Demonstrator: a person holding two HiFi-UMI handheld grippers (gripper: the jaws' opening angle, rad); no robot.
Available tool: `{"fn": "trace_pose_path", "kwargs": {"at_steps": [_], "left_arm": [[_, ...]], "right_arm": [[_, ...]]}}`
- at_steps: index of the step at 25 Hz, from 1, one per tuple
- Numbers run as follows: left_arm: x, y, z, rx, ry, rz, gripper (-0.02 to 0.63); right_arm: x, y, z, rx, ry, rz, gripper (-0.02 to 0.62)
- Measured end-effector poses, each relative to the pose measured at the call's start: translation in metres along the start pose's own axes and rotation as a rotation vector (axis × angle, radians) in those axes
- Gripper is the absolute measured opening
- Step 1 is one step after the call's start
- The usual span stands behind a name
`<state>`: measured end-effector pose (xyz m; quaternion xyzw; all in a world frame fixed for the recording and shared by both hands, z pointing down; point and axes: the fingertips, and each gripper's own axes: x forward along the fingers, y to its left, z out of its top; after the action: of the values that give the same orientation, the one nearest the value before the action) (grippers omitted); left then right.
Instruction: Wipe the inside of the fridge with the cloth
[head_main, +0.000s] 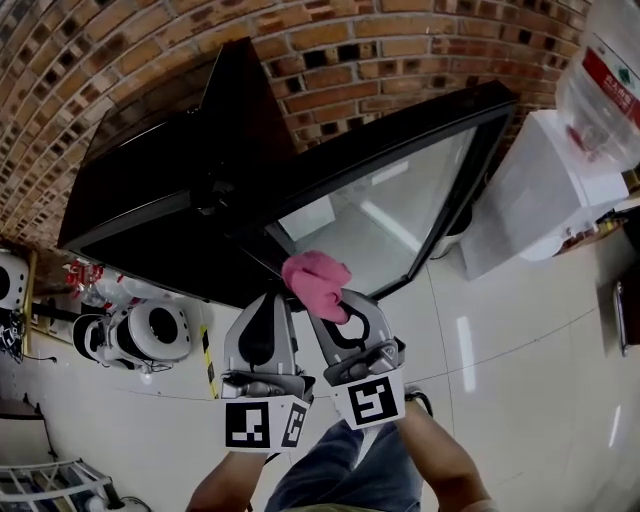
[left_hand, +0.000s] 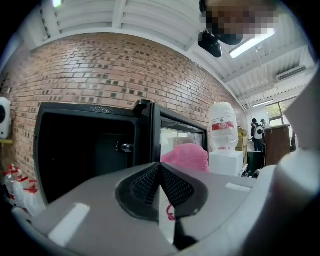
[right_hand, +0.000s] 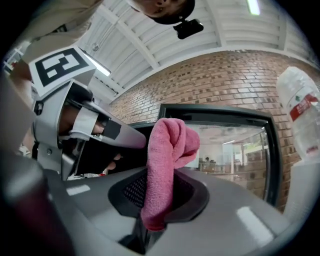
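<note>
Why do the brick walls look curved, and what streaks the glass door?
Head view: a wide lens bends the brick wall; bright reflections streak the glass door. Left gripper view: the fridge looks black inside. Right gripper view: the cloth is sharp.

Head view looks down; gripper views apparently both face the fridge (left_hand: 90, 150).

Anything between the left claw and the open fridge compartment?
Nothing. The left gripper view shows the left claw facing the dark fridge compartment across bare air; the pink cloth sits off to the right, before the glass door.
</note>
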<state>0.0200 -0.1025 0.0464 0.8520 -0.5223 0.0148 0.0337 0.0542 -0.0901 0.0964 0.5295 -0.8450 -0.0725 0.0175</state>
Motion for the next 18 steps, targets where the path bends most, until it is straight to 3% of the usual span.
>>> {"fn": "trace_pose_path", "kwargs": {"at_steps": [5,18], "left_arm": [[0.01,-0.019,-0.012,0.016,0.01,0.004,0.015],[0.033,-0.086,-0.051,0.034,0.058,0.109,0.014]], "right_arm": [[-0.007,-0.025,-0.017,0.024,-0.004,-0.008,0.061],[-0.042,-0.161,-0.07,-0.027,0.016,-0.043,0.061]]}}
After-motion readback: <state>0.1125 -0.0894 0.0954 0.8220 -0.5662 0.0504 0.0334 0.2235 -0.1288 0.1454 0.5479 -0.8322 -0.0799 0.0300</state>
